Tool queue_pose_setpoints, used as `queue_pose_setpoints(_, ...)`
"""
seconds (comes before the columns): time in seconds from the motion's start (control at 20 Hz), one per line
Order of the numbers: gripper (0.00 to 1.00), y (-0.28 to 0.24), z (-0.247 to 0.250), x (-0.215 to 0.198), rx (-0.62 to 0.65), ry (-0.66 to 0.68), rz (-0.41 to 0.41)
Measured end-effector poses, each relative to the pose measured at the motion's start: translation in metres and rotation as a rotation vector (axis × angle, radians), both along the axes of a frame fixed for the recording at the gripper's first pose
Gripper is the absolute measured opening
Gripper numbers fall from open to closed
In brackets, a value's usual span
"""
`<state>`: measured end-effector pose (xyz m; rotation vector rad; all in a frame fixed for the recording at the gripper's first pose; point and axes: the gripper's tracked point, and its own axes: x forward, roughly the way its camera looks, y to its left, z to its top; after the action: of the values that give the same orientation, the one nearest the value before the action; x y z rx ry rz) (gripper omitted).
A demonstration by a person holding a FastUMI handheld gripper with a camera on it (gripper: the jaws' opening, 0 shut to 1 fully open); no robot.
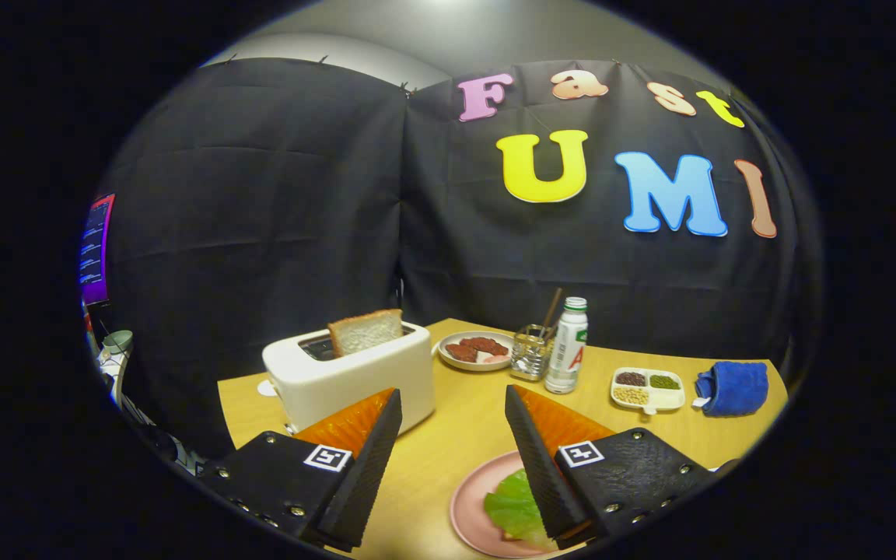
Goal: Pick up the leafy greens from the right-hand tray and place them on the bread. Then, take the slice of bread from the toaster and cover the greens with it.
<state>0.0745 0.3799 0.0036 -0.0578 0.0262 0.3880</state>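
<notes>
Claw (452, 404) was spread wide, nothing between the fingers, hanging above the desk (463, 435). Left finger (362, 459) sat just in front of the white toaster (355, 377), right finger (545, 459) overlapped the pink plate (467, 498) below it

Leafy greens (514, 509) lay on that pink plate, under and just inside the right finger; something pale showed under the leaf at the plate's near side, probably the bread, could not tell for sure. Whether the finger touched the leaf could not be judged

Slice of bread (366, 330) stood upright in the toaster's slot, top half sticking out, ahead of the left finger and beyond it. Toaster was near the desk's left edge

Further ahead, past the gap between the fingers: a small round dish (448, 354) with reddish slices of food, a clear glass (530, 354) holding a brown stick, and a white bottle (567, 346) with a green cap, the last two just beside each other. Beyond the right finger, a white divided tray (646, 389) with dark, green and pale beans in separate compartments, and a rolled blue cloth (732, 387) just beside it
</notes>
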Motion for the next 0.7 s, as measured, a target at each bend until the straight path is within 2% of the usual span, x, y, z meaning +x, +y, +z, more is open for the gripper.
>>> queue_pose_setpoints(0.35,0.82,0.084,0.018,0.016,0.121,-0.028,0.088)
queue_pose_setpoints(0.7,0.81,0.124,0.024,0.053,0.184,-0.043,0.043)
